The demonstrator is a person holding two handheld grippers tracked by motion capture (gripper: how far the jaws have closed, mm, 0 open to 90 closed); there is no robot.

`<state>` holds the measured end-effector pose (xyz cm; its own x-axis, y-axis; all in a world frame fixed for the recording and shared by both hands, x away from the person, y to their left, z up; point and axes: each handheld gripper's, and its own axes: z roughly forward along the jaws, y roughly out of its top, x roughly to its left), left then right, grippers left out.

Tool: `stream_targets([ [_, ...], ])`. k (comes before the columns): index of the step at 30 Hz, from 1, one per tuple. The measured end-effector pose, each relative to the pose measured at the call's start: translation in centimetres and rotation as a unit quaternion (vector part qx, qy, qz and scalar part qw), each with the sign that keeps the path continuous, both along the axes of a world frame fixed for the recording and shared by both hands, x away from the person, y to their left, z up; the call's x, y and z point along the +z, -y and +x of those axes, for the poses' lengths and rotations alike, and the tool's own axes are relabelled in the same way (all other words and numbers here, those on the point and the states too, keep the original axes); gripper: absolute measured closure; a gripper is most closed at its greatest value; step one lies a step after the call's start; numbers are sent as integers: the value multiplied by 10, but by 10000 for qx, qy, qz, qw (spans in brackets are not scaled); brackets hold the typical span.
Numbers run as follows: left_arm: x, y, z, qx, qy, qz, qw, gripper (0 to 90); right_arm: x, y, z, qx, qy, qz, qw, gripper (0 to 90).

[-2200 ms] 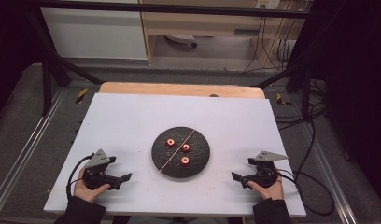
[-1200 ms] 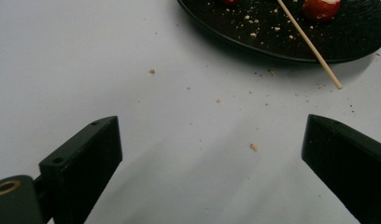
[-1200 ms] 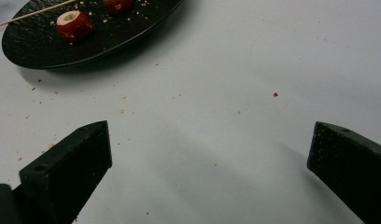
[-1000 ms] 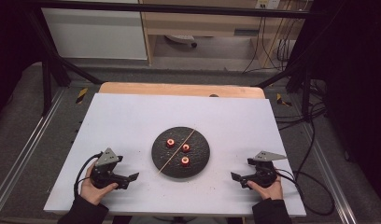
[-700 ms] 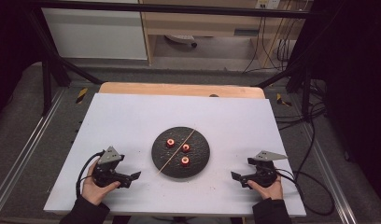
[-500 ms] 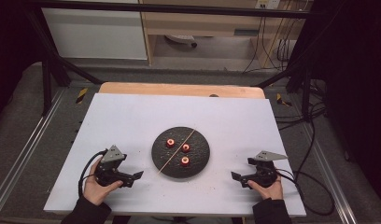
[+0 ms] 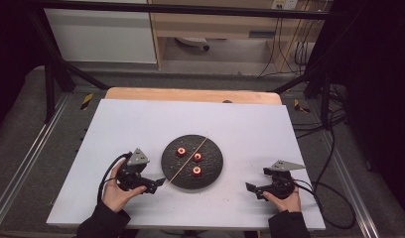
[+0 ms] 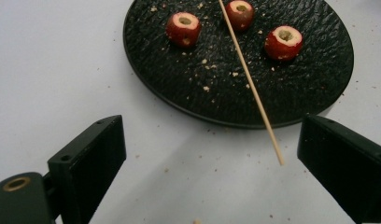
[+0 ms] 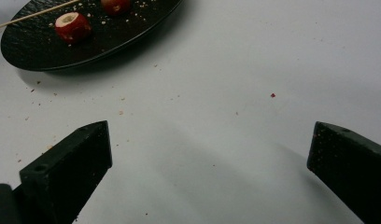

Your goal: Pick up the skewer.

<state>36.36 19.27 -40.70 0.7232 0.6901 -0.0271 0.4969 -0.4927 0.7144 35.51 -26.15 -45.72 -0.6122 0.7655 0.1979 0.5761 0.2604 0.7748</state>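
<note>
Left tool (image 7: 158, 184) gapes wide near the skewer (image 8: 252, 88) tip overhanging the plate (image 8: 226, 93); nothing lies between.

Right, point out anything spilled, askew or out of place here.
Crumbs are scattered over the black plate and the white table beside it. The wooden skewer lies slantwise across the plate, its tip overhanging the rim near the left gripper. The three red cored fruits sit upright.
</note>
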Motion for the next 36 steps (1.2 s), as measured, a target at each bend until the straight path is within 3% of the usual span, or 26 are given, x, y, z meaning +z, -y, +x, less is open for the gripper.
stream_targets([
  [13,4,39,17,-48,-190,228,9995,108,0,0,0,-1,-31,-33,10000,5],
  [21,3,55,27,-17,-324,387,9987,188,0,0,0,2,-46,-26,10000,5],
  [36,-3,74,40,-51,-651,663,9957,467,-1,0,0,21,-54,-45,10000,6],
])
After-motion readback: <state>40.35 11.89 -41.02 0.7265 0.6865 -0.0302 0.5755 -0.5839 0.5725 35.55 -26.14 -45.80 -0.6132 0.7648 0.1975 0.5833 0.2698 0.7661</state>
